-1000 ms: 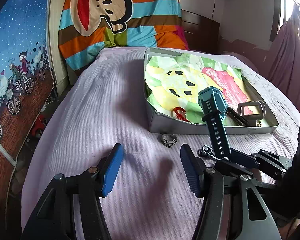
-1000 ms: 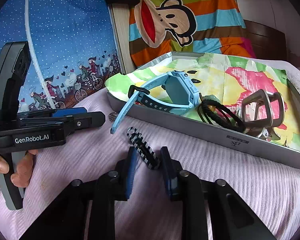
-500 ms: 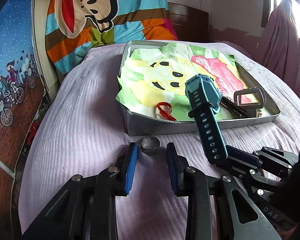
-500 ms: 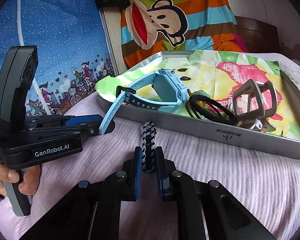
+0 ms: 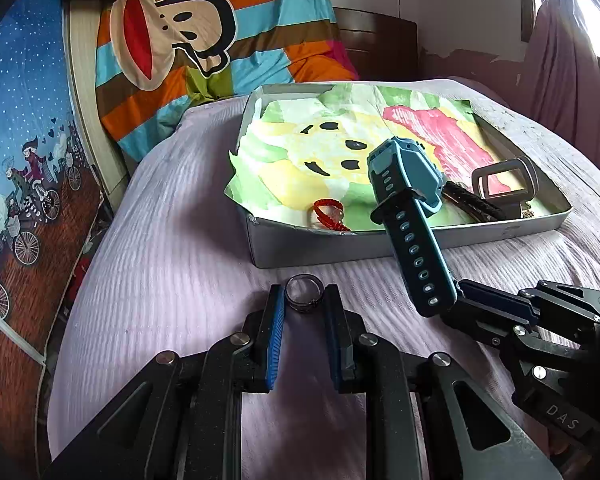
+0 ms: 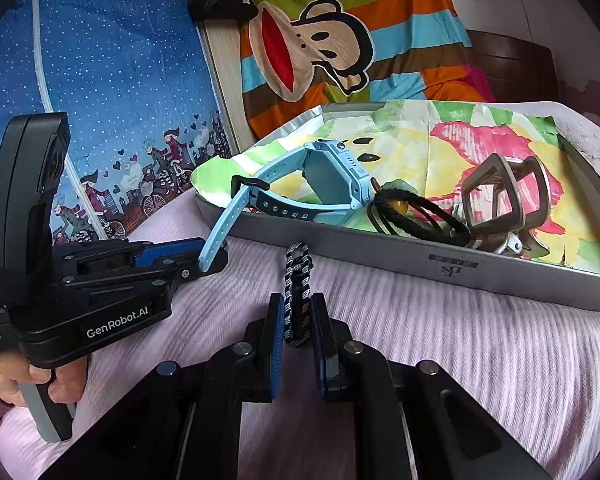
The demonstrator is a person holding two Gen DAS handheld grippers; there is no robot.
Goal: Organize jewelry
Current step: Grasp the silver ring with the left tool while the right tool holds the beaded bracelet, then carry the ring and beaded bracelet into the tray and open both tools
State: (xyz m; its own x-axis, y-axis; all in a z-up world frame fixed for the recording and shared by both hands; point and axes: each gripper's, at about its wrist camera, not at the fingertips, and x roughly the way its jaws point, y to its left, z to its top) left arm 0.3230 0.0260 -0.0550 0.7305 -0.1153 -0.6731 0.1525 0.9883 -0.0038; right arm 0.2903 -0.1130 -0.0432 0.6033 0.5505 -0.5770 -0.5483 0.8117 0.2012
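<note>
Jewelry lay partly in a shallow grey tray (image 5: 312, 246) on the lilac bedspread (image 5: 160, 264) and partly on the cloth just before the tray's near edge. A silver ring (image 5: 303, 299) sat on the bedspread between the fingertips of the left gripper (image 5: 303, 305), whose jaws had closed in to touch it on both sides. The right gripper (image 6: 296, 322) had its jaws clamped on a black-and-white chain bracelet (image 6: 297, 288), which stood up from the pads toward the tray's near wall. A blue watch (image 5: 406, 184) rested over that near edge, one strap hanging out over the cloth. Inside, on the painted paper lining, lay a red cord bracelet (image 5: 330, 216) near the front left corner, a black cord band (image 6: 416, 220) and a grey frame-shaped bangle (image 6: 504, 196) toward the right.
</note>
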